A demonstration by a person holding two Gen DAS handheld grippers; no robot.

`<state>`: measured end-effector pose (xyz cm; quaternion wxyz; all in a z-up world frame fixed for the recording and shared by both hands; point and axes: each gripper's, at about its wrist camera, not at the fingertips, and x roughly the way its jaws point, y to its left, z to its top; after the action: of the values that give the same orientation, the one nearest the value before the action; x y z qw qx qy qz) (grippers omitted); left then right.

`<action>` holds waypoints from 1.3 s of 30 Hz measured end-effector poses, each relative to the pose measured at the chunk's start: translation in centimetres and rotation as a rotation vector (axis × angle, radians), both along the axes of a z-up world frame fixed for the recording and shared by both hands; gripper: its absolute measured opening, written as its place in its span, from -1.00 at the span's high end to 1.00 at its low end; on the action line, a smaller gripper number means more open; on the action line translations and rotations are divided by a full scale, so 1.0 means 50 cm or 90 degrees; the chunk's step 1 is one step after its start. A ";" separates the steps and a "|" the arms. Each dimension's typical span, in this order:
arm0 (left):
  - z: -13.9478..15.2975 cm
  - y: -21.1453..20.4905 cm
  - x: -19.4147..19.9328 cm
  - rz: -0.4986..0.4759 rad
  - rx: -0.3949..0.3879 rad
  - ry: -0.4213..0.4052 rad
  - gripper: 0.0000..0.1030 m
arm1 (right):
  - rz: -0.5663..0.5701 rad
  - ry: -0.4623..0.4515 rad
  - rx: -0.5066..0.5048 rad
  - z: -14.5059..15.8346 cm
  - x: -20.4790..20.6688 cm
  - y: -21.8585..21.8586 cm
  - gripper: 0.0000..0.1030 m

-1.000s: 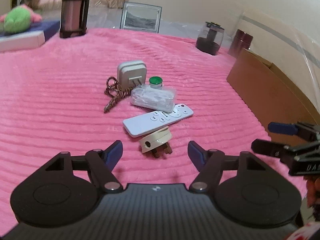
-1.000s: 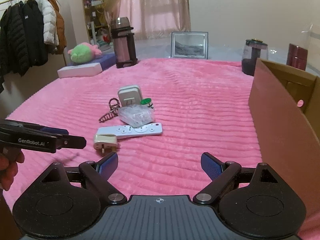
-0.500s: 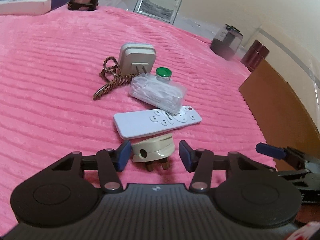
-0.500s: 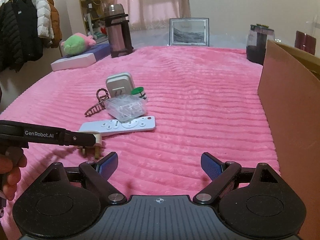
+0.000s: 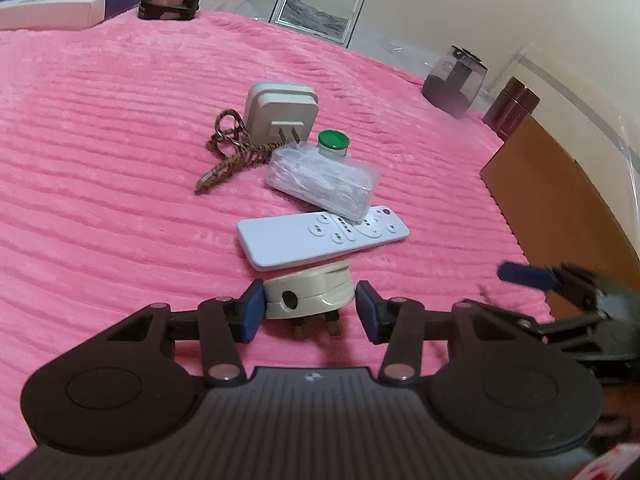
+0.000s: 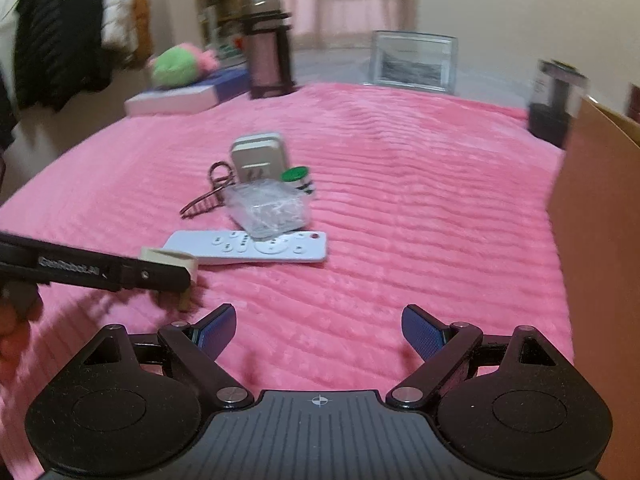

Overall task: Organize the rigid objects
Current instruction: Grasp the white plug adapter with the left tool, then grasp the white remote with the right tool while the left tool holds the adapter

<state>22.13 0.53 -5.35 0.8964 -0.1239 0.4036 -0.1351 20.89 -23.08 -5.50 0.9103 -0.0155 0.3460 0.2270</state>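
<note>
While the cream plug (image 5: 310,289) lies on the pink blanket (image 5: 100,168) right between the fingers of my left gripper (image 5: 310,310), everything about the next move depends on that alignment: the plug's round body sits across the gap, its three pins pointing back toward me, and the blue pad (image 5: 252,312) on one side looks to be touching it while the pad on the other side stands just clear. So I would call my left gripper spread around the plug, not yet clamped on it. From the right wrist view the same thing shows from the side, the left gripper (image 6: 176,276) reaching in with the plug (image 6: 170,258) at its tip, though that view is blurred and I cannot tell contact from it. Just beyond the plug lies the white remote (image 5: 320,236), its long axis running across my line of reach and its near edge almost touching the plug, so I judge a straight pinch safer than any push forward. My right gripper (image 6: 318,330) hangs wide apart over bare blanket, holding nothing, well off from the plug, so the left is plainly the nearer tool. Off to my right stands the cardboard box (image 6: 600,220), likely where the plug belongs.
</note>
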 end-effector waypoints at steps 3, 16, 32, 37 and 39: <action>0.012 0.021 -0.009 -0.002 0.012 -0.010 0.17 | 0.059 -0.007 -0.030 -0.002 0.026 0.024 -0.69; 0.040 0.079 -0.039 0.002 0.007 -0.038 0.17 | 0.264 -0.007 -0.136 -0.049 0.183 0.139 -0.68; 0.030 0.095 -0.081 0.015 0.002 -0.035 0.17 | 0.344 0.101 -0.145 -0.047 0.138 0.152 -0.02; 0.031 0.095 -0.099 0.024 0.031 -0.041 0.17 | 0.277 0.104 -0.094 -0.041 0.064 0.140 0.31; 0.033 0.094 -0.102 0.026 0.047 -0.045 0.17 | 0.266 0.111 -0.058 -0.035 0.039 0.141 0.31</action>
<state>17.02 5.21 -3.72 0.9166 -0.0937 0.3739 -0.1062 22.85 -16.04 -7.24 0.8082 -0.1085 0.4227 0.3953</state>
